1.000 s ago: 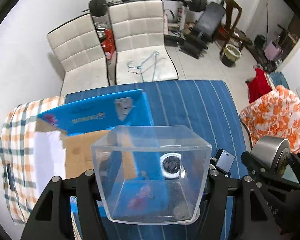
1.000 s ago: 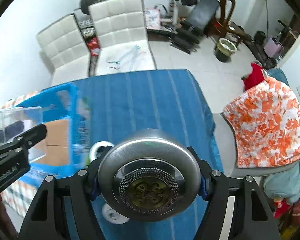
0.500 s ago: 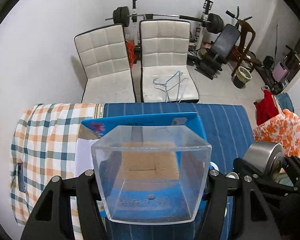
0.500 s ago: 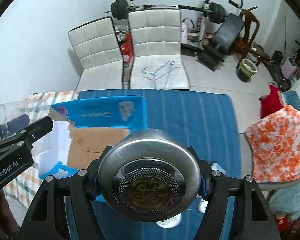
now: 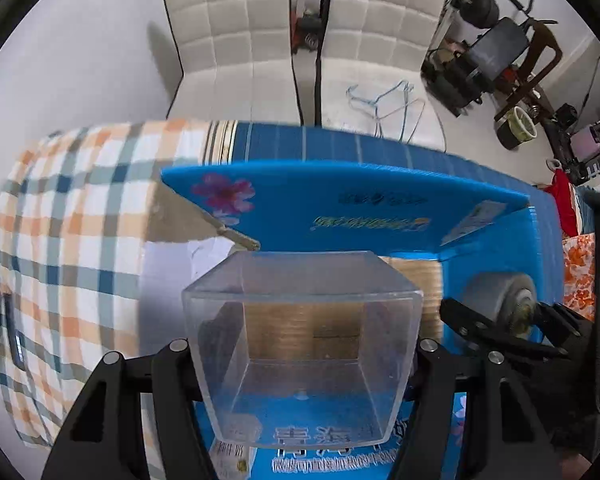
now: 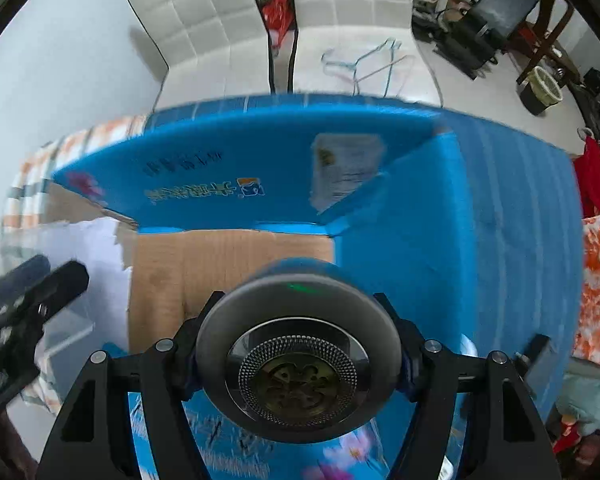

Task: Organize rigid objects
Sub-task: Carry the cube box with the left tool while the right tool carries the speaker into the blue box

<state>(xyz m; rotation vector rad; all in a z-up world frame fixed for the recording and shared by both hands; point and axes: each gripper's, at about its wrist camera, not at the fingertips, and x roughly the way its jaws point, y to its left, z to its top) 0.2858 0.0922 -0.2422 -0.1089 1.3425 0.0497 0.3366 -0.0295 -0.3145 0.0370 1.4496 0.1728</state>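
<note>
Left gripper (image 5: 300, 354) clamps clear plastic box (image 5: 300, 344); right gripper (image 6: 298, 354) clamps round metal case (image 6: 298, 352). Both hover over the open blue carton (image 5: 340, 208) on the tabletop. Risk: smooth walls slipping, items colliding inside.

White chairs (image 5: 236, 40), gym bench (image 5: 496, 46) by wall.

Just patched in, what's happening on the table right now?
A person is working two handheld grippers over an open blue cardboard box on the table. The left gripper is clamped on an empty clear plastic container, and the right gripper is clamped on a round metal tin. Both point down over the box's brown cardboard floor, side by side. Neither item has been set down or released yet.
</note>
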